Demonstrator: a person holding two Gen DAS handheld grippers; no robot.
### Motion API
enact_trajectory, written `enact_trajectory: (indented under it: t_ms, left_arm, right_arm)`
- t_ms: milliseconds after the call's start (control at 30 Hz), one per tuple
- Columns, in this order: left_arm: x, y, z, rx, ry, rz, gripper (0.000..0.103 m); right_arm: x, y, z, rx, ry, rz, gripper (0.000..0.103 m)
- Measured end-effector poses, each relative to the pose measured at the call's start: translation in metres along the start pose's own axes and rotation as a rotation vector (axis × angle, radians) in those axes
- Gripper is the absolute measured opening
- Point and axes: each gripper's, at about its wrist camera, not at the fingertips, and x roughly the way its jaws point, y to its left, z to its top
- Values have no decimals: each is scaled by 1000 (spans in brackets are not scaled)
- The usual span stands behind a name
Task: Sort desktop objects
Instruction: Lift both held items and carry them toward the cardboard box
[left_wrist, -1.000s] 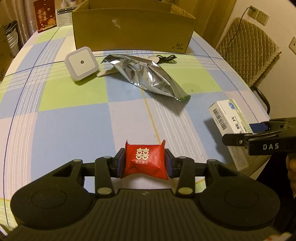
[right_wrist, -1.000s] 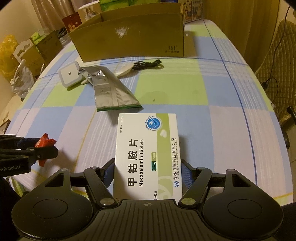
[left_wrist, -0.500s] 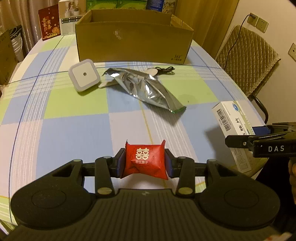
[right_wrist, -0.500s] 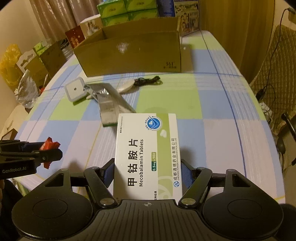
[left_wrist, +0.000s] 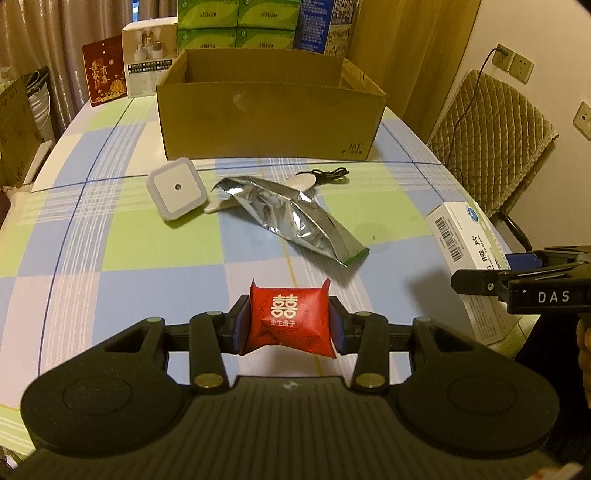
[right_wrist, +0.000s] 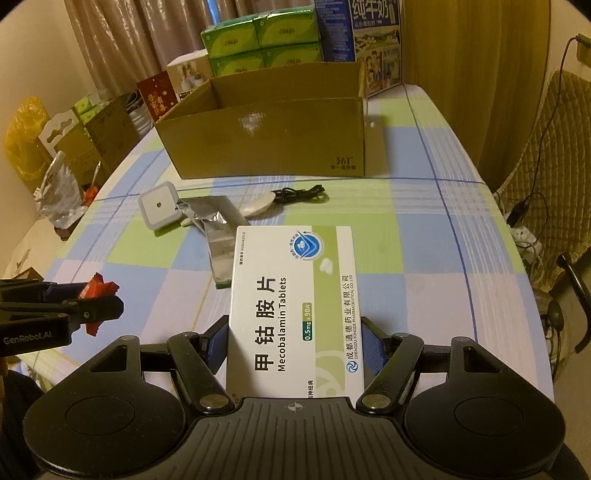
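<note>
Both loads are up off the table, short of the box (left_wrist: 269, 110): the left gripper (left_wrist: 289, 322) pinches a red packet (left_wrist: 289, 318), the right gripper (right_wrist: 295, 341) clamps a tablet carton (right_wrist: 295, 299). Next (I'd guess) comes the carry over the box's near wall, then letting go.

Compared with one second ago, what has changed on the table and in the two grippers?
Both grippers have risen: more of the inside of the cardboard box now shows. The left gripper still clamps the red packet, the right gripper the tablet box. The foil pouch, night light and cable have not moved.
</note>
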Motion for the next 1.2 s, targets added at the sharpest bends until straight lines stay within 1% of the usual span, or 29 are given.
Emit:
enact_trajectory:
  t_ms: [733,1200]
  left_arm:
    - [-5,1,12,2,-12,2,37]
    - [4,3,20,1,-6,-1,37]
  right_arm:
    - [2,-2,10,-14,-7,2,68]
    - [11,-7,26,-36,-13,-6,68]
